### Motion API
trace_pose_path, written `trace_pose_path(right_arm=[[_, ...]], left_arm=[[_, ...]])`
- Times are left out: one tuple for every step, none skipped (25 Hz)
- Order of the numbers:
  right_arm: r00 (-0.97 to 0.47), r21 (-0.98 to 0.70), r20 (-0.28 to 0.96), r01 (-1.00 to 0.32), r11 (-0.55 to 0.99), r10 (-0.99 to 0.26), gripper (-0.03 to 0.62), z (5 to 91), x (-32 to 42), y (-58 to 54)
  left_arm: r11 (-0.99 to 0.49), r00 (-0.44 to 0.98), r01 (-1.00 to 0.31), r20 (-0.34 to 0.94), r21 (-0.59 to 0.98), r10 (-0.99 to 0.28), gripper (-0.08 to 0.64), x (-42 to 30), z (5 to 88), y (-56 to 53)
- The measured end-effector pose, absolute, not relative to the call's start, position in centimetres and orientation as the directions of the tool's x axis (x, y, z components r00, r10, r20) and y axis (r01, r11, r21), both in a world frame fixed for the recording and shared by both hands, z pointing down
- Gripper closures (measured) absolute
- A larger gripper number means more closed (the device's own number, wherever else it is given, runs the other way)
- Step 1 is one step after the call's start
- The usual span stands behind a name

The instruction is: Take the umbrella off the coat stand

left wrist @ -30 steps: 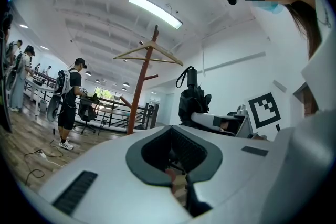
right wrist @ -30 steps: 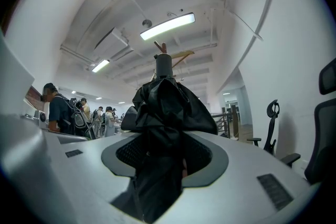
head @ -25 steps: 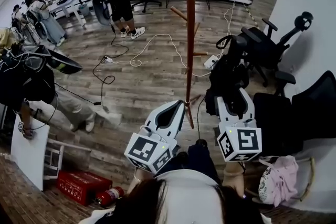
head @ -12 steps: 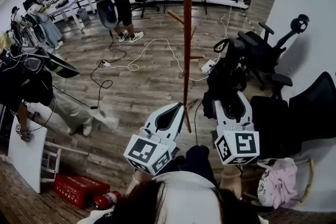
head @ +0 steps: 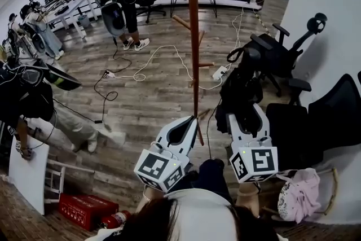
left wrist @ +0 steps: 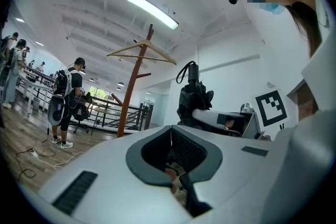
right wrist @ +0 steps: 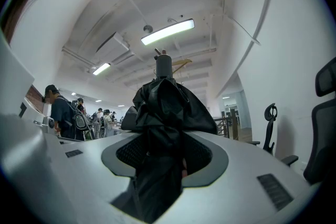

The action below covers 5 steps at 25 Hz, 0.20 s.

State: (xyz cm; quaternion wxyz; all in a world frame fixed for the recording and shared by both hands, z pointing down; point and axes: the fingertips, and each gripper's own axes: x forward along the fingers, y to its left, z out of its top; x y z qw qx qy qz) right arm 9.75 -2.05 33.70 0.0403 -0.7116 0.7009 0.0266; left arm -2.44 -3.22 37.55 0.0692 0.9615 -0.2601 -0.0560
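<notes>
Since the umbrella [right wrist: 165,107] is loose cloth round a stiff core, hold it by the core

Where my right hand-held gripper [right wrist: 164,140] closes, the folded black umbrella stands upright between the pads, its canopy bunched and spilling over both jaws. I judge it light but floppy on the outside. The fabric would slide and crumple, so the hold belongs on the firm shaft inside the folds, near the middle for balance, not on the wrist loop at its top. My left hand-held gripper [head: 192,120] sits just beside, jaws together on nothing. Beyond them rises the wooden coat stand [head: 194,53], its pegs apart from the umbrella, which looks clear of it. Farther off, cables [head: 163,56] trail over the floor [head: 146,99] near office chairs [head: 276,56]
</notes>
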Motion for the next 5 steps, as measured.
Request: trace_pose_path(right_arm=[[0.015,-0.019,-0.096,-1.0,-0.014,-0.995,0.371,33.67,9.87,-2.08],[0.016,-0.019,-0.096,-1.0,-0.014,-0.995,0.371,33.64,10.03,-2.12],[0.019,-0.02,-0.096,-1.0,-0.017,-0.995,0.371,33.62,10.23,-2.16],[0.022,-0.022,-0.096,-1.0,-0.02,-0.995,0.371,33.6,10.45,-2.19],[0.026,-0.024,-0.096,-0.999,-0.024,-0.995,0.371,33.59,10.67,-2.23]], left_arm=[[-0.857,0.86,-0.489,-0.069,0.164,-0.505,0.551,-2.25,37.65,-3.25],[-0.858,0.862,-0.486,-0.068,0.165,-0.502,0.551,-2.06,37.71,-3.26],[-0.86,0.864,-0.483,-0.066,0.165,-0.499,0.551,-1.87,37.74,-3.27],[-0.861,0.866,-0.481,-0.065,0.165,-0.496,0.551,-1.7,37.75,-3.29],[-0.863,0.868,-0.478,-0.063,0.165,-0.493,0.551,-1.52,37.76,-3.31]])
